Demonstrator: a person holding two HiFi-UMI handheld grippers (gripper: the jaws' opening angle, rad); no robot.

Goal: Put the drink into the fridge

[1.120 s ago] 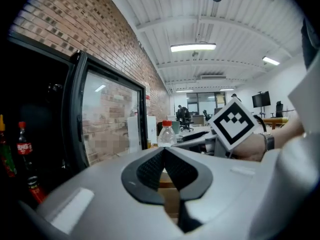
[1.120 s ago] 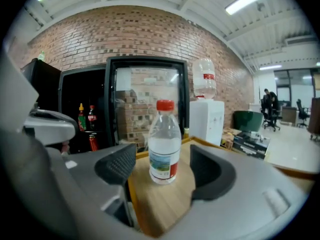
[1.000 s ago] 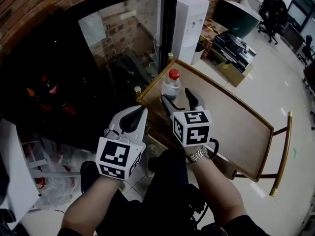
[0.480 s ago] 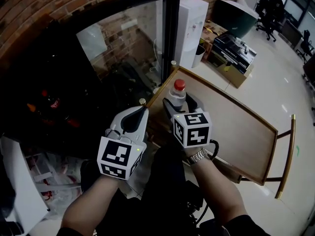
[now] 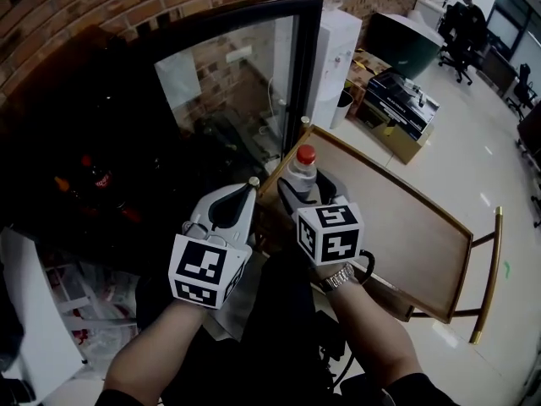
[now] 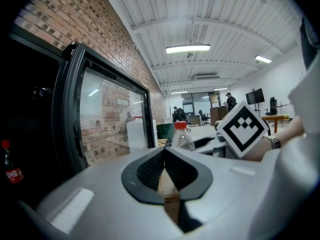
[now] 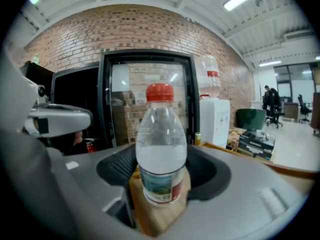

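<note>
We see the drink bottle, clear plastic with a red cap and a low label, standing upright and partly full of clear liquid, just right of the fridge. The fridge's black-framed glass door stands open beside the bottle; its inside is dark.

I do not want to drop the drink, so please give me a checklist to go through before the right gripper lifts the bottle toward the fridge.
1. Bottle between the jaws of the right gripper: ok, one jaw stands on each side.
2. Jaws pressing firmly on the bottle: cannot tell.
3. Bottle upright with red cap on: ok; it stands at the corner of the table.
4. Fridge door open: ok, the glass door stands wide open.
5. Free place inside the fridge: cannot tell, the inside is too dark.
6. Left gripper empty: ok, jaws together on nothing.
</note>
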